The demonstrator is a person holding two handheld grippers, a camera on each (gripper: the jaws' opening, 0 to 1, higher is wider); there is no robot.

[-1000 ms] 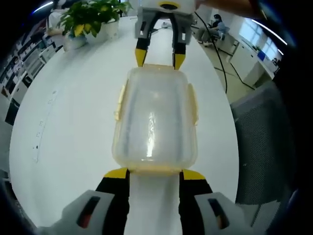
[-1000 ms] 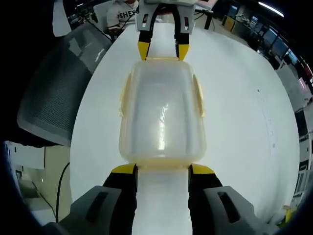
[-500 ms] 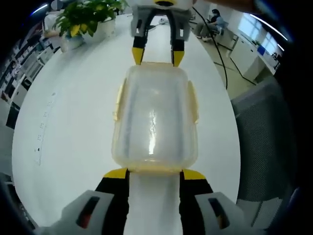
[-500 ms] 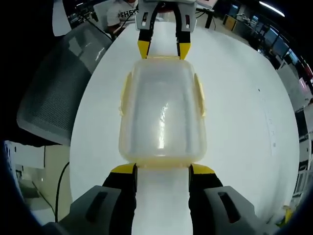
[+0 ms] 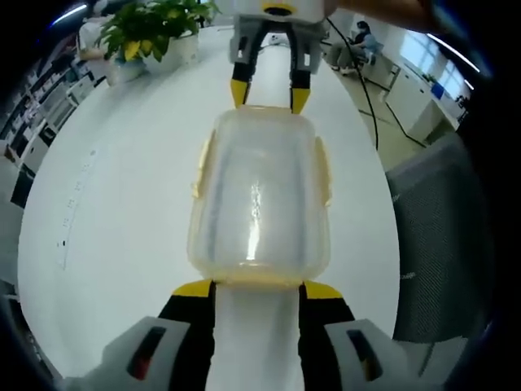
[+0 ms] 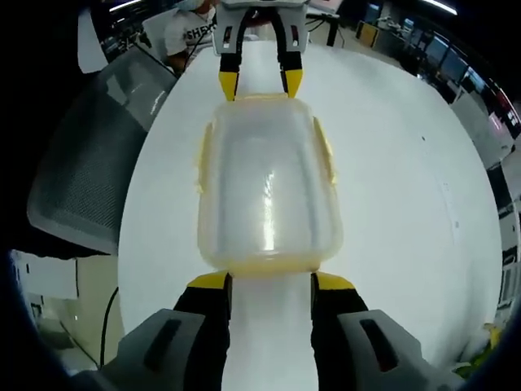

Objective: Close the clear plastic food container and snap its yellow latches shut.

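Note:
The clear plastic container (image 5: 259, 199) lies with its lid on, on the white table (image 5: 106, 204). Yellow latches (image 5: 200, 167) flare out a little along its long sides. My left gripper (image 5: 257, 289) is open, its yellow tips at the two corners of the container's near end. Facing it, the right gripper (image 5: 270, 94) is open at the far end. From the right gripper view the container (image 6: 267, 183) sits just beyond my right gripper (image 6: 271, 281), and the left gripper (image 6: 256, 81) stands at the opposite end. Neither gripper holds anything.
A potted plant (image 5: 151, 32) stands at the table's far left. A grey mesh chair (image 5: 440, 236) is beside the table edge, also visible as the chair (image 6: 89, 155). A person (image 6: 183, 28) sits beyond the table. Open tabletop lies on both sides of the container.
Both views have shifted slightly with the hands. In the right gripper view the container looks a bit farther off. The container has stayed put and both grippers stay open.

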